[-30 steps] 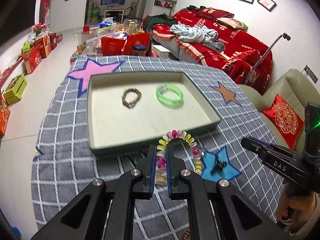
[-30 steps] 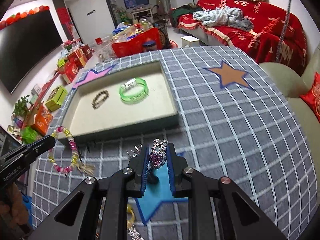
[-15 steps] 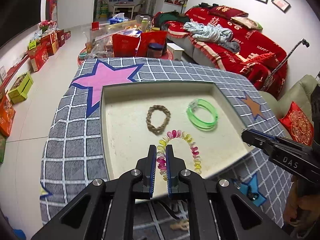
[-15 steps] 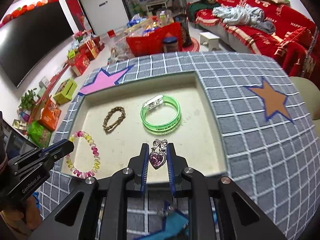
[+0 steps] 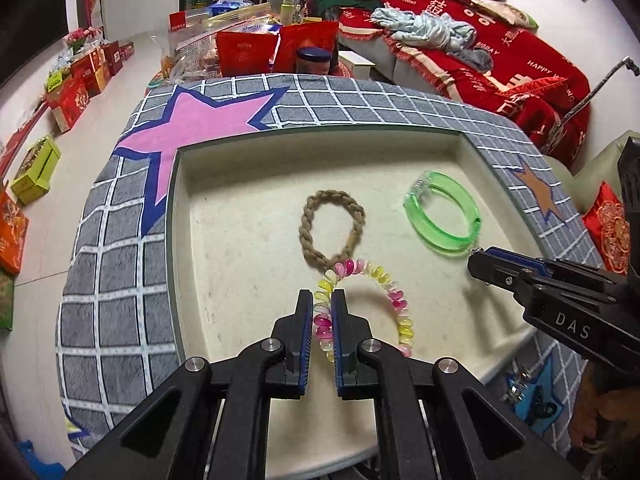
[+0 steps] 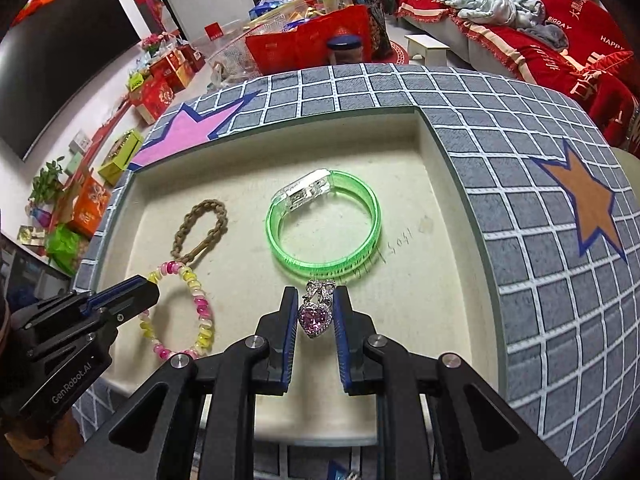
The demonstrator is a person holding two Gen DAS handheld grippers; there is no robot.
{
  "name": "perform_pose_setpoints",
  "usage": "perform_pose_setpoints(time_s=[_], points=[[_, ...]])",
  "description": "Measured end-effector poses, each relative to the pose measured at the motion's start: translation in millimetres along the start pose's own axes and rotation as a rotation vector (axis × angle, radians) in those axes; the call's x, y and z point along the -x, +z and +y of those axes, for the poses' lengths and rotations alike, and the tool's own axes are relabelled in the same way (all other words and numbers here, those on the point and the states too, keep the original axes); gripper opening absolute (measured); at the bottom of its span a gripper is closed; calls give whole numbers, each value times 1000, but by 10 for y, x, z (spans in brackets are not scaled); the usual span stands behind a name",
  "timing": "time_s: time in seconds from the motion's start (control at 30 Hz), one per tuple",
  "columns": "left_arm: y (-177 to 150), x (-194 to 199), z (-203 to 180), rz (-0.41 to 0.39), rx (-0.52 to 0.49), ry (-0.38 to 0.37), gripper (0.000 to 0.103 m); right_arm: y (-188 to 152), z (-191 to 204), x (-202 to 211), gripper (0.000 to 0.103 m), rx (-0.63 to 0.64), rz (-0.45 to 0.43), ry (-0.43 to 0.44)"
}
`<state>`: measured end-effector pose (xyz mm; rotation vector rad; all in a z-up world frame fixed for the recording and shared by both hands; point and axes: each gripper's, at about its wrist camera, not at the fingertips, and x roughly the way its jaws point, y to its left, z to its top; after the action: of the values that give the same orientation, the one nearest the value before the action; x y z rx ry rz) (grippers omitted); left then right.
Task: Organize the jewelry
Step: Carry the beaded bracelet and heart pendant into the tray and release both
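Both grippers have advanced over the shallow cream tray [image 5: 176,240]. Your left gripper [image 5: 322,312] clamps the pink-and-yellow beaded bracelet [image 5: 394,300], frame centre; your right gripper [image 6: 316,312] clamps the pink heart pendant [image 6: 315,318]. Lower each before releasing, clear of the green translucent bangle [image 6: 324,232].

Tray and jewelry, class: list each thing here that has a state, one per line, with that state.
Tray: open, on the checked cloth.
Braided bracelet: lying flat in the tray.
Green bangle: lying in the tray, free of both grippers.
Bead bracelet: held over the tray.
Heart pendant: held over the tray.
Left gripper: shut on the bead bracelet.
Right gripper: shut on the heart pendant.
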<state>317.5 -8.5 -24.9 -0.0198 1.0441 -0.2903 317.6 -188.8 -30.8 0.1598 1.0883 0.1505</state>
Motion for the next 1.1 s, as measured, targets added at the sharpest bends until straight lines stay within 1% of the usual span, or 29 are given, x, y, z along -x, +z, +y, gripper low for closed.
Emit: perform_pose_setpoints(time_s=[0.33, 0.4, 0.5, 0.63, 0.67, 0.73, 0.77, 1.1], points=[[135, -113, -12, -25, -6, 74, 26, 169, -82, -142, 19, -25, -16, -30], [137, -135, -28, -31, -19, 101, 27, 194, -93, -158, 19, -26, -21, -35], [118, -198, -56, -14, -46, 131, 27, 181, -84, -159, 19, -18, -39, -41], [85, -187, -82, -29, -64, 154, 27, 150, -56, -148, 20, -6, -45, -48], [78, -183, -91, -30, -67, 157, 27, 154, -60, -144, 23, -12, -43, -42], [68, -172, -109, -33, -74, 163, 27, 152, -76, -127, 34, -29, -40, -24], [59, -162, -119, -37, -74, 166, 27, 149, -83, -116, 42, -36, -43, -16], [44, -29, -94, -85, -53, 163, 27, 65, -105, 196, 44, -84, -110, 24]])
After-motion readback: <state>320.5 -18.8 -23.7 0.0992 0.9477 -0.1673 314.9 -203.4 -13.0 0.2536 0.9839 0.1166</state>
